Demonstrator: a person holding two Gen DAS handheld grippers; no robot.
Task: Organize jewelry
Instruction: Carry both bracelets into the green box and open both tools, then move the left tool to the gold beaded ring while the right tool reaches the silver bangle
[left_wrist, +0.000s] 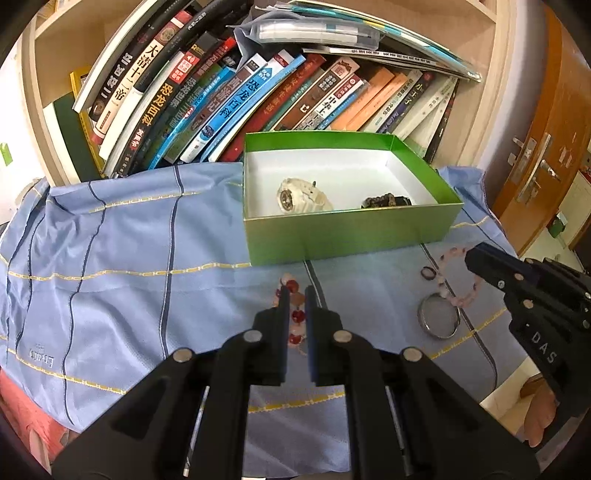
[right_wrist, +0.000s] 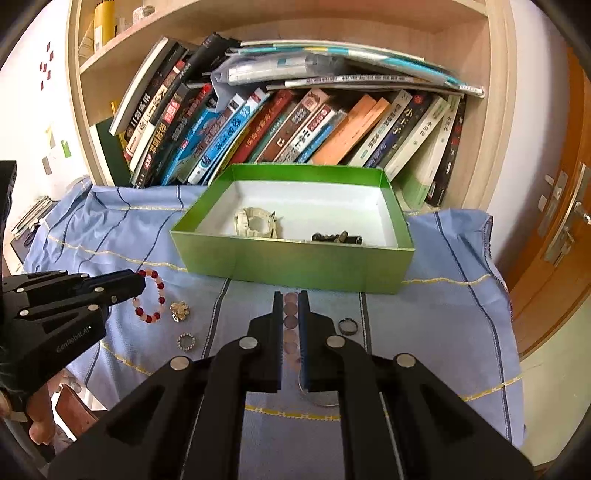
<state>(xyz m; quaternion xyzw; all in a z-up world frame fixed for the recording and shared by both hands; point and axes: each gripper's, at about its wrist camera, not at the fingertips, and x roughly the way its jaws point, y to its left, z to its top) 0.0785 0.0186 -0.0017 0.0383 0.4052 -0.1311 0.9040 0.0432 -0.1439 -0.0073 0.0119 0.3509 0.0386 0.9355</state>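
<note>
Left wrist view: the left gripper (left_wrist: 297, 291) has its jaws nearly together around the red-and-pink bead bracelet (left_wrist: 295, 314) on the blue cloth (left_wrist: 122, 258), short of the green box (left_wrist: 351, 229). I'd guess it is light, limp and slippery; best pinched across a few beads. The right wrist view alone shows the right gripper (right_wrist: 291, 299) pinching the pink bead bracelet (right_wrist: 290, 321), plus a gold charm (right_wrist: 180, 311) and sparkly ring (right_wrist: 185, 341).

"DAS" on right gripper (left_wrist: 476, 258); "GenRobot.AI" on left gripper (right_wrist: 138, 284).
</note>
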